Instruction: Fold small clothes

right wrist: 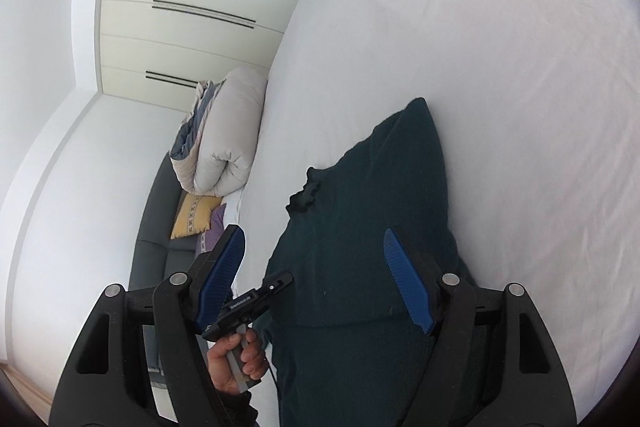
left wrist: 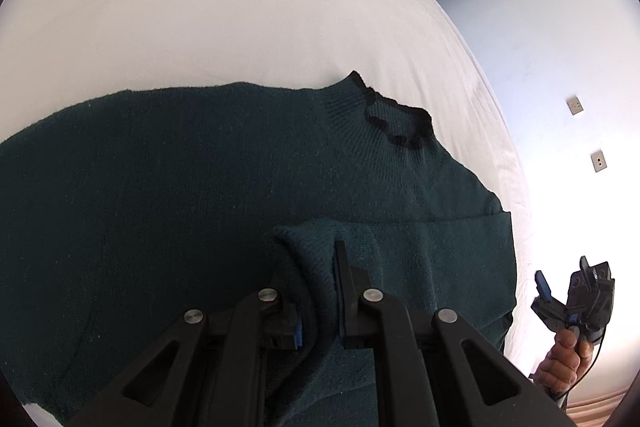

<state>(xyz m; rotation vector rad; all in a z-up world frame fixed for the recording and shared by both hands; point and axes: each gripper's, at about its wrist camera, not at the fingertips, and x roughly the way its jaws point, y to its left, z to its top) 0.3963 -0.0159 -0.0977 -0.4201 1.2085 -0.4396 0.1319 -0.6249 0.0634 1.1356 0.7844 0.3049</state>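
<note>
A white bed (left wrist: 240, 7) fills most of the left wrist view from nine o'clock round to two o'clock, and in the right wrist view its sheet takes the whole side from twelve to four o'clock. On it lies a dark green sweater (left wrist: 160, 187), spread flat across the middle and lower part of the left wrist view, its ribbed neck (left wrist: 384, 115) with a darker frilled edge pointing toward one o'clock near the bed's edge. One sleeve (left wrist: 420, 239) is folded over the body toward four o'clock. Beyond the bed in the right wrist view, at nine o'clock, a rolled beige duvet (right wrist: 224, 139) sits above a yellow cushion (right wrist: 194, 211) on a dark sofa (right wrist: 156, 251), with pale wardrobe doors (right wrist: 180, 35) at eleven o'clock. The left gripper (left wrist: 316, 279), at six o'clock in its own view, has its tongs pressed together on a bunched fold of the sweater's knit. The right gripper (right wrist: 316, 279) hangs over the sweater with its blue pads (right wrist: 406, 279) spread wide and nothing between them; a hand (left wrist: 560, 359) holds it at four o'clock in the left wrist view, off the bed's edge.
</note>
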